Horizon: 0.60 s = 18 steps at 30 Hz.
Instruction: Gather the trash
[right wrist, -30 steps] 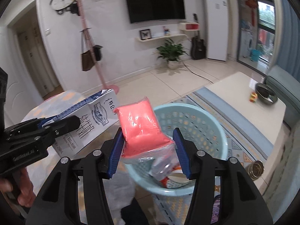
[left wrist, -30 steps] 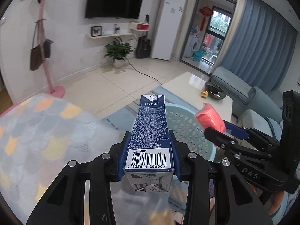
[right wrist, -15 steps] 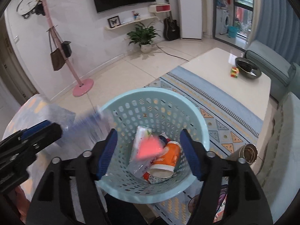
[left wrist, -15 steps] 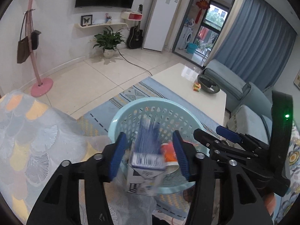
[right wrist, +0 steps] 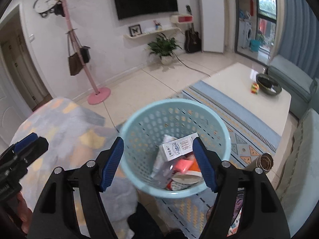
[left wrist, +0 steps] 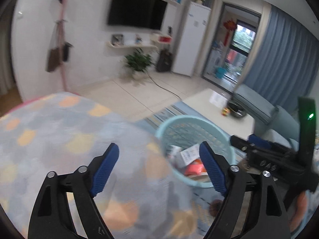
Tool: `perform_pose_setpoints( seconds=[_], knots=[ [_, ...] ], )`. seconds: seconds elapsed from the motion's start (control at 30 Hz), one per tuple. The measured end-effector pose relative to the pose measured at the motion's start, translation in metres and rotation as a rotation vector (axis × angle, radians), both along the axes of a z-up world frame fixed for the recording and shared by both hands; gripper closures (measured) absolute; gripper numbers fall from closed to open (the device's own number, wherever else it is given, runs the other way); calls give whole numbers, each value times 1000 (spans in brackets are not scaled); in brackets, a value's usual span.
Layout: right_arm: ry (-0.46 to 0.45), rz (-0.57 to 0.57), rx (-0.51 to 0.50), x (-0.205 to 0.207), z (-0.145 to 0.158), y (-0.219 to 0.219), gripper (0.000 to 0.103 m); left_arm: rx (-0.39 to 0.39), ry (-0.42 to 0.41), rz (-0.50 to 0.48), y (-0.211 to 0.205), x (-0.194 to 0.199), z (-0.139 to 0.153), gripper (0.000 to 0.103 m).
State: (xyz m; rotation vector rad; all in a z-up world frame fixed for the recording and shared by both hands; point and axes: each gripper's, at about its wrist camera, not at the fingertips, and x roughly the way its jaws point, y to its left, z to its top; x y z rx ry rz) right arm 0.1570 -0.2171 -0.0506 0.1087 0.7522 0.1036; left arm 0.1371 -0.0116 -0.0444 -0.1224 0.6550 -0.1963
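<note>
Blue-padded jaws are standing wide and empty on both claws: the right gripper (right wrist: pixel 158 162) is hanging over the pale blue basket (right wrist: pixel 139 117) at lower centre, the left gripper (left wrist: pixel 158 168) having just been opening above the patterned cover (left wrist: pixel 59 139). The milk carton (right wrist: pixel 177 146) and pink packet (right wrist: pixel 184 164) are lying inside. Keeping clear of the rim matters; further right, a can (right wrist: pixel 264 162) is waiting on the rug.

A white coffee table (right wrist: pixel 235 85) anchors the room. On its far right end sits a dark bowl (right wrist: pixel 268 84), a small colourful cube (right wrist: pixel 254 87) just beside it. Beyond the table stand a potted plant (right wrist: pixel 164 46), a guitar (right wrist: pixel 192 37) and a pink coat stand (right wrist: pixel 87 67).
</note>
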Motion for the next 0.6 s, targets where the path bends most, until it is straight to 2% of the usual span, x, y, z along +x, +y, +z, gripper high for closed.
perform_pose_setpoints(
  seconds=[0.27, 0.5, 0.6],
  knots=[
    [-139, 10, -52, -47, 17, 51, 35, 121, -193, 297, 49, -77, 3, 15],
    [-261, 5, -84, -81, 13, 77, 35, 155, -269, 413, 54, -118, -2, 14],
    [-263, 13, -82, -85, 10, 81, 35, 149, -295, 440, 52, -126, 1, 12]
  ],
)
